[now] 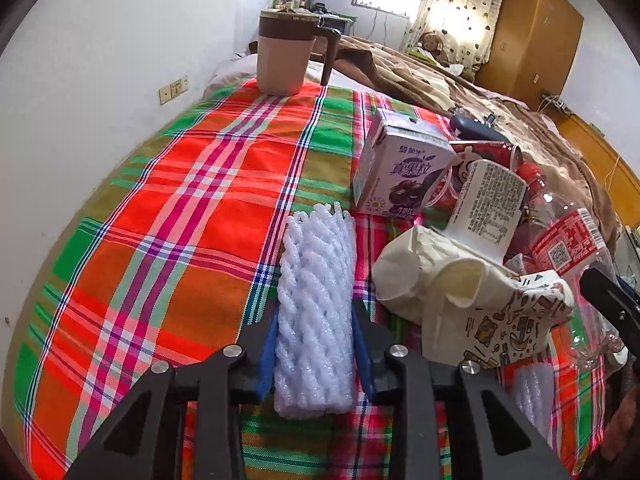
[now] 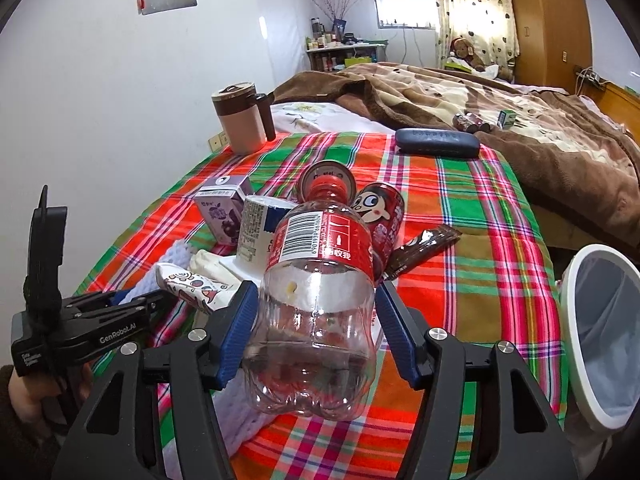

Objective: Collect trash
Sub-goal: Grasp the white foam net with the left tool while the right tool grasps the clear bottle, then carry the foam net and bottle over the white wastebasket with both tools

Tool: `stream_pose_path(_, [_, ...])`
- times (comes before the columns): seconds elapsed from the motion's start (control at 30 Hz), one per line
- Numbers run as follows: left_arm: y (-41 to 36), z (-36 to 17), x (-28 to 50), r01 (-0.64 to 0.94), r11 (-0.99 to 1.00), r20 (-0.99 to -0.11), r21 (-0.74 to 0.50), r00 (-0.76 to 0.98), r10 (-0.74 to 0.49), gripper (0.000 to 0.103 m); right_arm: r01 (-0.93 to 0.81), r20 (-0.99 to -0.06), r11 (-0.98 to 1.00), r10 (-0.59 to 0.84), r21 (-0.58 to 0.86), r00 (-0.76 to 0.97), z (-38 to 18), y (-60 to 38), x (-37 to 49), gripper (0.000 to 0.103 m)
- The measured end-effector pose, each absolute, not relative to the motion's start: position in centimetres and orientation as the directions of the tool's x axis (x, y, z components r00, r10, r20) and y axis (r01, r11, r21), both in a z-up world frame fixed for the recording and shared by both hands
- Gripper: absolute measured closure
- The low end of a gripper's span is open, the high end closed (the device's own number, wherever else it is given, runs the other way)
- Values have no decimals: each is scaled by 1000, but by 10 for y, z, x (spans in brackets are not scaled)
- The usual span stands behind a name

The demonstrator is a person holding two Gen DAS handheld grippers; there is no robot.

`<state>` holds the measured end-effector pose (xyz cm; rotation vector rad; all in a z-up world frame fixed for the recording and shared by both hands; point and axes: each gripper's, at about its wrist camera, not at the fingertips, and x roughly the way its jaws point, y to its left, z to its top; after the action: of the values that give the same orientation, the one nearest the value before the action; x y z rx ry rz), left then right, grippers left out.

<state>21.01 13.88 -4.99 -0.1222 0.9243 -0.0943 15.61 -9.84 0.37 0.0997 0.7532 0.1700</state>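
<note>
Black left gripper point(image 1: 314, 344), blue pads point(image 1: 267, 354), silver screws; "GenRobot.AI" lettering

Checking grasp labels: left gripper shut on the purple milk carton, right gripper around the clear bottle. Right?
Not quite. The left gripper is shut on the white foam net sleeve, per the left wrist view; the purple milk carton stands untouched. The right gripper is around the clear bottle.

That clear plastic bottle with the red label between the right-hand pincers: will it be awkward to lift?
Probably light: the clear plastic bottle with the red label looks empty. Its thin ribbed walls may dent or crackle under the right gripper, whose blue pads flank it. Smooth and round, it could slip or roll on the plaid cloth.
</note>
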Motion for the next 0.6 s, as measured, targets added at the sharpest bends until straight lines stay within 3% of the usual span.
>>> stream_pose_path(0.6, [119,-5,169,62,983,-716,-171,677,-168,72,-101,-627,973,211,206,750,11,-124,141,42])
